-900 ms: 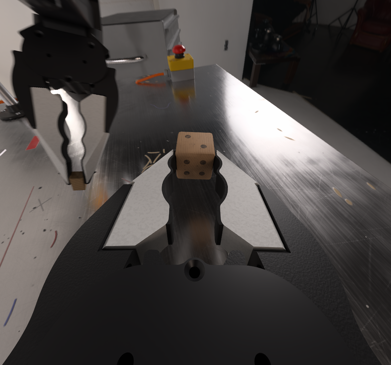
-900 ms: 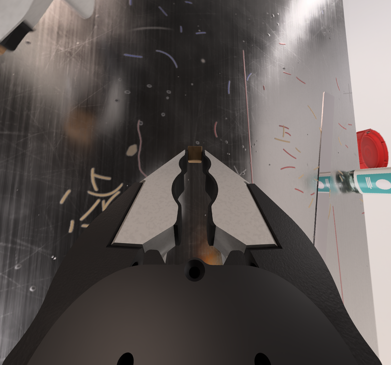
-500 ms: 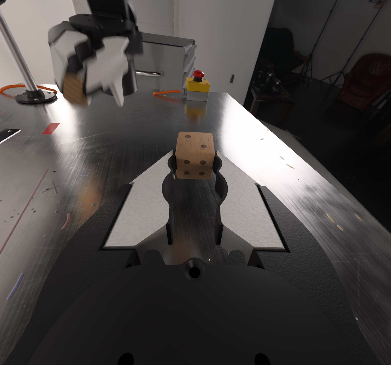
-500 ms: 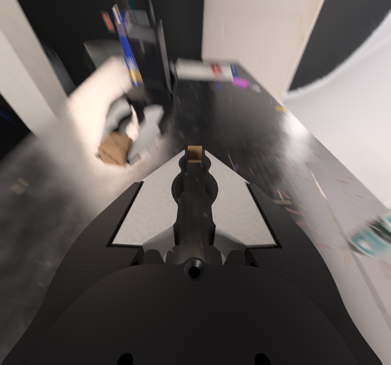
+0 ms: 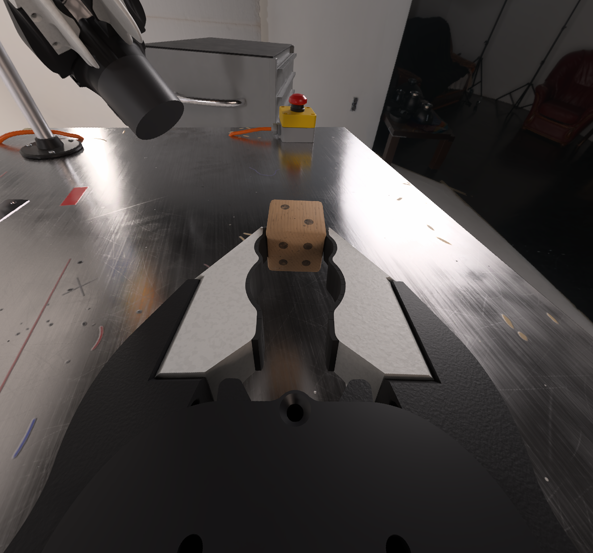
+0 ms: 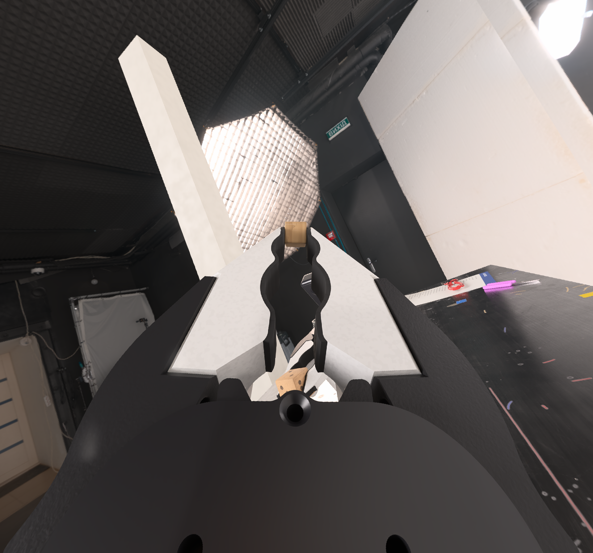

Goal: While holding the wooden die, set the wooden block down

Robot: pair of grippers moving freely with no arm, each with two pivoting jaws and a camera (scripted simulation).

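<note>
Wooden and pale tan, the cube-shaped die with dark pips (image 5: 296, 236) sits clamped between the tips of the left gripper (image 5: 296, 247), whose two black-edged white fingers (image 5: 224, 306) press on its left and right sides. In the left wrist view the die hangs above the scratched, shiny metal table (image 5: 401, 233), its four-pip face toward the camera and a two-pip face on top. Up in the left corner the right gripper (image 5: 61, 2) shows from behind, high over the table and tilted, its black cylindrical stub (image 5: 141, 101) pointing down toward the camera; its tips are out of frame here. At the far edge of the table stands a yellow and grey box with a red push button (image 5: 297, 119), an orange cable (image 5: 250, 135) beside it, and a grey metal cabinet with a handle (image 5: 221, 72) behind. A round black base with a silver pole (image 5: 48, 144) stands at far left.

In the right wrist view the right gripper (image 6: 295, 234) points upward toward a dark ceiling and a honeycomb-fronted studio light (image 6: 260, 178). Its fingers are clenched on the small light-brown wooden block (image 6: 295, 233), held at the very tips, well above the table. Low between the fingers, the die (image 6: 290, 383) in the left gripper shows farther off. The table's dark surface (image 6: 513, 345) runs along the right.
</note>
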